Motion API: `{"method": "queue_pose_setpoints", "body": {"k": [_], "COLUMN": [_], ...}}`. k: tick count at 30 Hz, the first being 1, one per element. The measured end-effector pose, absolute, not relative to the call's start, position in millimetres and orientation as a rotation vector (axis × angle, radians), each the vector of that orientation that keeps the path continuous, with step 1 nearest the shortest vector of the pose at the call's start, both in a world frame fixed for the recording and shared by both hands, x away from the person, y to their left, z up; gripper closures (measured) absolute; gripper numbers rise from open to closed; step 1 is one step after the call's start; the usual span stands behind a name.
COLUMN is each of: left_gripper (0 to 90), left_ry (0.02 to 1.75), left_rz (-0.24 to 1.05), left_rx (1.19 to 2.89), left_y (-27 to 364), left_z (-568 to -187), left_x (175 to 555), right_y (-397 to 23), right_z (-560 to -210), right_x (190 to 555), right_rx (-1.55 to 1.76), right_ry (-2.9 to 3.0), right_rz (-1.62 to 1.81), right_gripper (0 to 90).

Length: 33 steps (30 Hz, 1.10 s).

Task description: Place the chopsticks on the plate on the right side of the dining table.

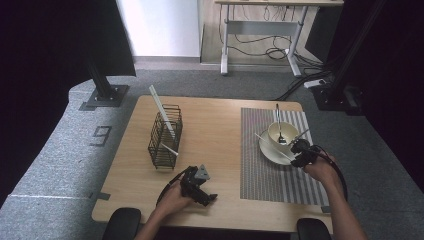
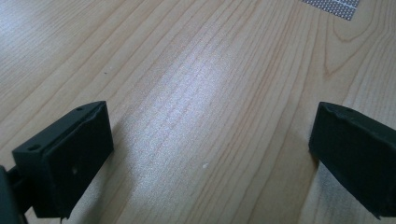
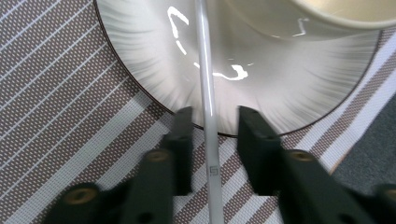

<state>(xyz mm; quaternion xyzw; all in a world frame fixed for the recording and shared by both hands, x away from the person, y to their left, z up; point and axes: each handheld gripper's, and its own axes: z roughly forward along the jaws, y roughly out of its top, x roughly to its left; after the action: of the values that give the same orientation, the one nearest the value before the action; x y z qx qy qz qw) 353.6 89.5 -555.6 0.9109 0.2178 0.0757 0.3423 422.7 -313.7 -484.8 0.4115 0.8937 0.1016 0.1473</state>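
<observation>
1. Right of centre in the high view, our right gripper (image 1: 299,148) hangs at the near rim of the saucer (image 1: 267,151), with a long pale chopstick (image 1: 272,146) lying across that rim.
2. Seen from the right gripper view, the chopstick (image 3: 207,107) runs up the middle of the frame, its lower end over the striped placemat (image 3: 60,93) and its upper part across the saucer (image 3: 140,56). It lies between the jaws, and a gap shows on each side, so we read the claw as parted and gripping nothing. We judge that we are setting the stick down here: resting it on the rim keeps it propped and easy to pick up again.
3. Just above in the high view, a cream bowl (image 1: 282,132) sits on the saucer with a metal utensil (image 1: 278,122) standing in it. We cannot tell whether that is a spoon or a fork.
4. Left of centre stands a black wire basket (image 1: 165,136) holding more pale sticks (image 1: 161,111), which lean upright, presumably so they can be taken one at a time.
5. At the lower middle, our left gripper (image 1: 202,192) rests low on the bare wooden table (image 1: 220,135). In the left gripper view its jaws stand wide apart over the wood (image 2: 201,116) with nothing between them. We judge it is parked out of the way.
</observation>
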Motion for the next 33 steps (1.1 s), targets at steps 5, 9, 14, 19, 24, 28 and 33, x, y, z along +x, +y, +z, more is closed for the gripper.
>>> {"method": "queue_pose_setpoints", "body": {"k": [5, 9, 14, 19, 24, 28, 33], "left_gripper": [0.0, 0.0, 0.0, 0.0, 0.0, 0.0, 0.0], "left_ry": [0.561, 0.559, 0.555, 0.553, 0.551, 0.55, 0.55], "left_rz": [0.196, 0.196, 0.195, 0.194, 0.193, 0.193, 0.193], "left_rx": [2.37, 2.369, 2.37, 2.37, 2.37, 2.37, 2.37], "left_y": [89, 88, 88, 88, 87, 87, 87], "left_z": [-556, -556, -556, -556, -556, -556, -556], "left_x": [353, 353, 353, 352, 352, 352, 352], "right_y": [-316, -315, -310, -304, -300, -297, -296], "right_z": [-474, -468, -467, -476, -485, -492, -503], "right_x": [413, 400, 384, 370, 357, 350, 344], "right_rx": [1.233, 1.27, 1.276, 1.28, 1.301, 1.313, 1.327], "right_ry": [2.526, 2.493, 2.465, 2.427, 2.374, 2.312, 2.284], "right_rz": [0.392, 0.504, 0.6, 0.642, 0.715, 0.769, 0.797], "right_gripper": [32.3, 18.9, 9.1, 0.0, 0.0, 0.0, 0.0]}}
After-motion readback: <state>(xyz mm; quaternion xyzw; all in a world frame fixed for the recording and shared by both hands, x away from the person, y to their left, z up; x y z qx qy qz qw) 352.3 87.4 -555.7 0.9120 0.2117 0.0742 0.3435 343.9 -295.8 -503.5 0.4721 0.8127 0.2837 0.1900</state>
